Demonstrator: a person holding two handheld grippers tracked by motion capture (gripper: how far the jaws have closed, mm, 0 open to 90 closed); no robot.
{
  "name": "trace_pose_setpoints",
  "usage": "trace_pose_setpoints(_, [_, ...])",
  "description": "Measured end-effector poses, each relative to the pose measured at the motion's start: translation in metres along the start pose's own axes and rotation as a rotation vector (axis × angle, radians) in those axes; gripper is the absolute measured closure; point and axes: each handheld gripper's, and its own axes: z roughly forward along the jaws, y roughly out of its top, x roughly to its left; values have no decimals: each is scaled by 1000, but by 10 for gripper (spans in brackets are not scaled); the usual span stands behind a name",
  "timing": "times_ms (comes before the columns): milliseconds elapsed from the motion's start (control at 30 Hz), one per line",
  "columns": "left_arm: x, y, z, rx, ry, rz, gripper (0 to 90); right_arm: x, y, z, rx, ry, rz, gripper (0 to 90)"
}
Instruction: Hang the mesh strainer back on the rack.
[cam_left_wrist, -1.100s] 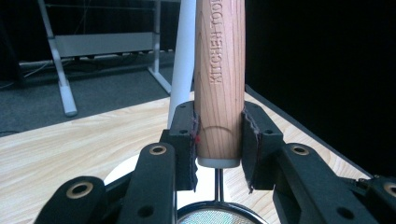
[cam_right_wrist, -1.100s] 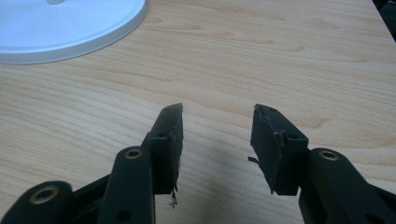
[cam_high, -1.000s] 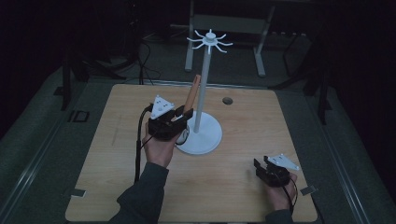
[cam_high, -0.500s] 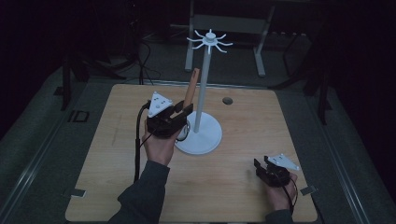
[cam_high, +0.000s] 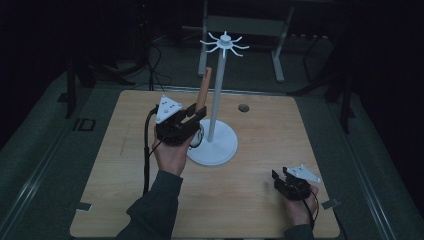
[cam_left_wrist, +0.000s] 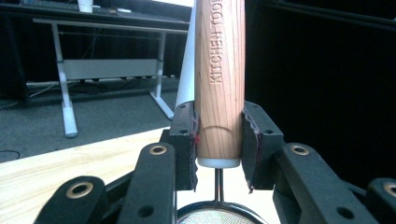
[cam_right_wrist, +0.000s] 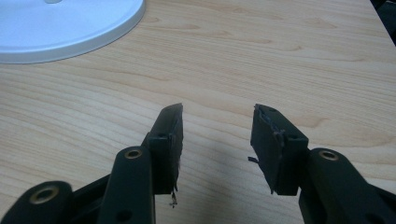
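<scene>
I have the left gripper (cam_high: 194, 116) pinching a wooden handle (cam_left_wrist: 219, 84) between its jaws, close to the handle's lower end, where a white cap meets a thin metal stem that runs down to a round mesh strainer head (cam_left_wrist: 215, 218). The tool stands almost upright, just beside the pole of the white hanging stand (cam_high: 218, 100), handle end pointing up toward the ring of short hooks (cam_high: 224, 43) at the top. I judge the step in hand to be lifting the strainer so it can hang from one of those hooks; whether the handle's top has a loop or hole I cannot tell.

To do it well I want to keep the grip square on the handle, raise it straight and slowly so the mesh head does not swing into the pole, and approach the hook from outside rather than brushing past the neighbouring ones. The stand's base (cam_high: 220, 147) is broad and flat, but a knock high up could rock it.

The handle is smooth, rounded pale wood with fine grain and stamped letters; the stand looks like matt white plastic or painted metal. The table (cam_high: 125, 200) is light wood-grain laminate. My right gripper (cam_high: 286, 180) rests near the table's near right corner, jaws spread with nothing between them
</scene>
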Motion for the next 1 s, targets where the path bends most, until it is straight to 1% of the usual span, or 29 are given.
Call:
trace_pose_setpoints(167, [0, 3, 0, -24, 9, -18, 690, 0, 0, 0, -1, 0, 1, 536])
trace_pose_setpoints(300, [-1, 6, 0, -36, 8, -22, 690, 0, 0, 0, -1, 0, 0, 536])
trace_pose_setpoints(367, [-3, 8, -1, -54, 13, -30, 690, 0, 0, 0, -1, 0, 0, 536])
trace_pose_setpoints(700, [-3, 15, -2, -78, 23, -39, 690, 0, 0, 0, 0, 0, 1, 536])
trace_pose_setpoints(733, [-4, 18, -2, -89, 25, -44, 690, 0, 0, 0, 0, 0, 1, 536])
trace_pose_setpoints(900, [-5, 22, -3, -105, 27, -42, 690, 0, 0, 0, -1, 0, -1, 536])
trace_pose_setpoints(1000, [-4, 24, -1, -102, 27, -43, 690, -1, 0, 0, -2, 0, -1, 536])
